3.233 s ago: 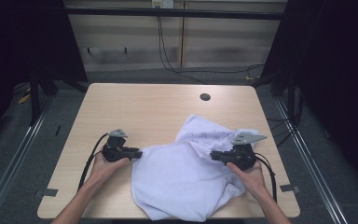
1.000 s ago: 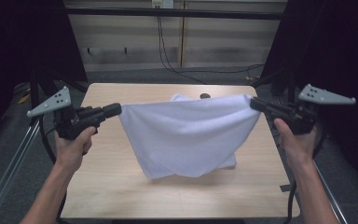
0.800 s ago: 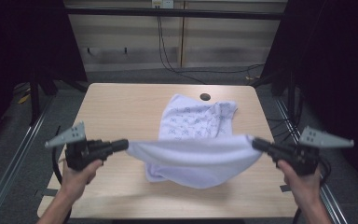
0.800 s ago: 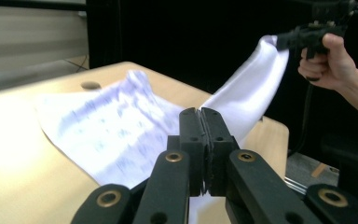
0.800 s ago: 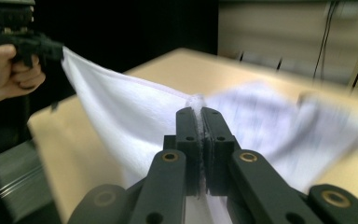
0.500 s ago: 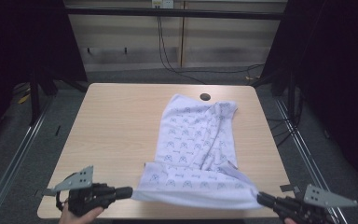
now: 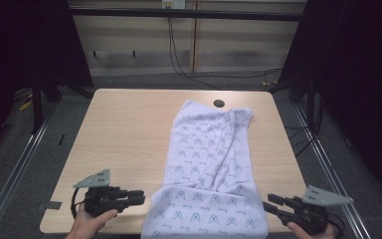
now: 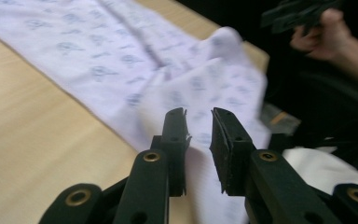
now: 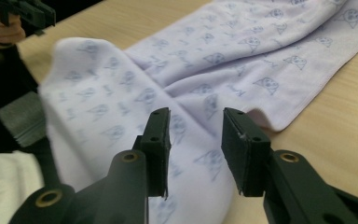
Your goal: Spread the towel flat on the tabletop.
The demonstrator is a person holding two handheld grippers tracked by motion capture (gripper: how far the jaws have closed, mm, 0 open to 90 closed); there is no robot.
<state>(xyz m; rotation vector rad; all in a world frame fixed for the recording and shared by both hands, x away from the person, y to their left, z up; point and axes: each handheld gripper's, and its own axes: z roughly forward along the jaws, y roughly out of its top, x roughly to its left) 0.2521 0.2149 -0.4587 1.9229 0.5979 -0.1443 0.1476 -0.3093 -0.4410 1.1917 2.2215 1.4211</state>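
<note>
Lying spread from the table's [image 7: 129, 129] centre toward six o'clock, the patterned towel [image 7: 214, 164] is released, the left gripper [image 7: 138, 196] at eight o'clock and right gripper [image 7: 272, 203] at four o'clock having just opened their jaws off it.
</note>
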